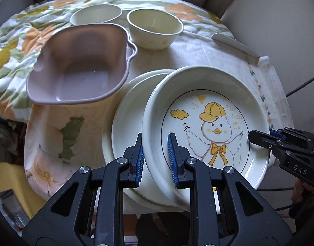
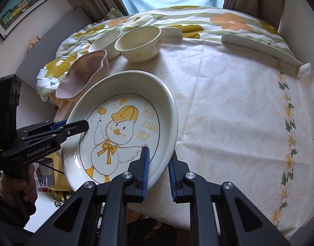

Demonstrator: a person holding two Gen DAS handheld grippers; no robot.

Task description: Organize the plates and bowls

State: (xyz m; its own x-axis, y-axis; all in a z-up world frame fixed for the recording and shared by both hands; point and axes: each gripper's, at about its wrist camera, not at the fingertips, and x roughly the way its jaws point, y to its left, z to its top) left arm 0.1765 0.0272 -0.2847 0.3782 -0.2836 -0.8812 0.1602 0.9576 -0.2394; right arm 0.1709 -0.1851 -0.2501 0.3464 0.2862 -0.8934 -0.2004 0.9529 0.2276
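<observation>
Left wrist view: left claw clamped on near-left rim of duck plate, one blue pad inside the rim, one outside. Duck plate tilted, sitting on top of a stack of plain white plates at the near edge of the tabletop. Right claw gripping the plate's right rim, upper finger over the rim, blue pad visible behind it. Mauve square bowl just left of the stack, resting on a floral cushion. Two cream bowls further back: near cream bowl and far cream bowl, side by side. White flat strip lying at far right of tabletop.

Right wrist view: right claw closed on near-right rim of duck plate, left pad inside, right pad outside. Left claw pinching the opposite rim. Plate held tilted over the tabletop's left edge. Mauve square bowl behind the plate, both cream bowls beyond it. White strip far right. Person's hand on the left handle.
</observation>
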